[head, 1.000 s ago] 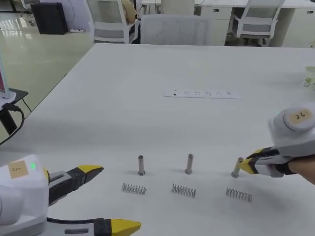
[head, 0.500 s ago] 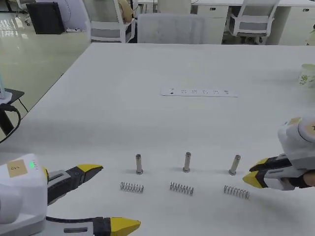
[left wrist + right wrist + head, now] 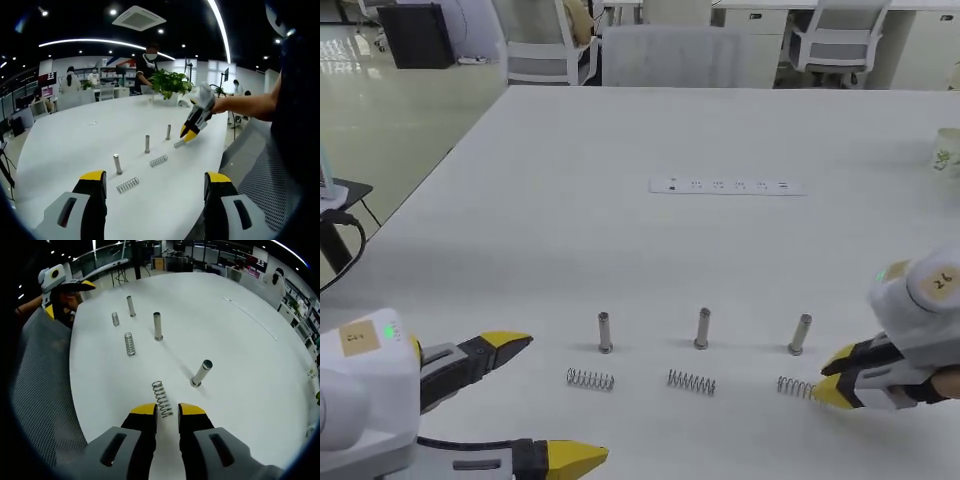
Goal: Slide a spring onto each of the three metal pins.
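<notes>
Pins stand upright in a row across the white table [image 3: 620, 200]: left pin [image 3: 605, 332], middle pin [image 3: 702, 328], right pin [image 3: 800, 334]. Each shaft is bare. Just in front of each pin, on my side, a spring lies flat on the table: left spring [image 3: 590, 379], middle spring [image 3: 691, 381], right spring [image 3: 795, 386]. Each spring is near its pin but apart from it.

My right gripper [image 3: 832, 376] is low over the table, with its yellow tips at the outer end of the right spring. In the right gripper view I see the fingers a narrow gap apart, with the near end of that spring lying in the gap between the tips. I cannot tell whether either tip touches the coil. The spring rests flat on the table, not lifted, and the right pin stands just beyond it and off to one side.

My left gripper [image 3: 563, 400] hovers at the near left of the table with its fingers wide apart, holding nothing, short of the left spring. In the left gripper view the row runs away from me, with the left pin and left spring nearest and the right gripper at the far end.

A power strip [image 3: 728, 186] lies farther back on the table, well apart from the pins.
</notes>
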{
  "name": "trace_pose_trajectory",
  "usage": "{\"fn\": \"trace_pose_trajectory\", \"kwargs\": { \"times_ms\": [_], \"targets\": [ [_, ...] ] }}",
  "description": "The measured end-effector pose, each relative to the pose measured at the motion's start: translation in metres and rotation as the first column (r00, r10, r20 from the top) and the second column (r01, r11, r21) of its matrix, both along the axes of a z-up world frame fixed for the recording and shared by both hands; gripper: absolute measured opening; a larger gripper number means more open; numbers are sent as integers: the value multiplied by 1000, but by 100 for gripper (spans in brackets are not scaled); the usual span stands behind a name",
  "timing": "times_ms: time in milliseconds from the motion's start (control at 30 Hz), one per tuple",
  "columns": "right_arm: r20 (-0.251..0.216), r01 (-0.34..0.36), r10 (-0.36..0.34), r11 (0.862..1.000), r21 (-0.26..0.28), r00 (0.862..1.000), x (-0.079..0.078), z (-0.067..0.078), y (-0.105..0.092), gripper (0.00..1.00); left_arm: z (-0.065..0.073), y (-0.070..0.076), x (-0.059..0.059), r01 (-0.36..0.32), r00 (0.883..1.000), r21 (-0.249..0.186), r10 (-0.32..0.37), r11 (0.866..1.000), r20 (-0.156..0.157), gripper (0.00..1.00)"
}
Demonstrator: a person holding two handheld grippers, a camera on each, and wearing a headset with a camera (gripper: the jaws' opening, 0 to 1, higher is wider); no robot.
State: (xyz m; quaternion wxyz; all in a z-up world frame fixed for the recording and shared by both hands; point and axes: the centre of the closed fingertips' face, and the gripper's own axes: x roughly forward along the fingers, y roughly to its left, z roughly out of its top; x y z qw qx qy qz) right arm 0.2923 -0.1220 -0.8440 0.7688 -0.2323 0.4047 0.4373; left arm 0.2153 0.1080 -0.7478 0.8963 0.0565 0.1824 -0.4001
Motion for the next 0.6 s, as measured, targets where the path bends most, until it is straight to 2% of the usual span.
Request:
{"fn": "trace_pose_trajectory", "kwargs": {
  "times_ms": [133,367,600],
  "targets": [
    [-10,-14,13,1000,-5,1000,-2,-3,3,13,0,-1,1,2,1000,0,-2,1000,0,76],
    [-22,-49,48,997,-52,999,-5,-12,0,12,0,-1,2,11,1000,3,-11,1000,-2,76],
    [-27,-70,69,995,-66,997,-6,-15,0,10,1,-3,3,24,1000,6,-24,1000,-2,75]
  ]
}}
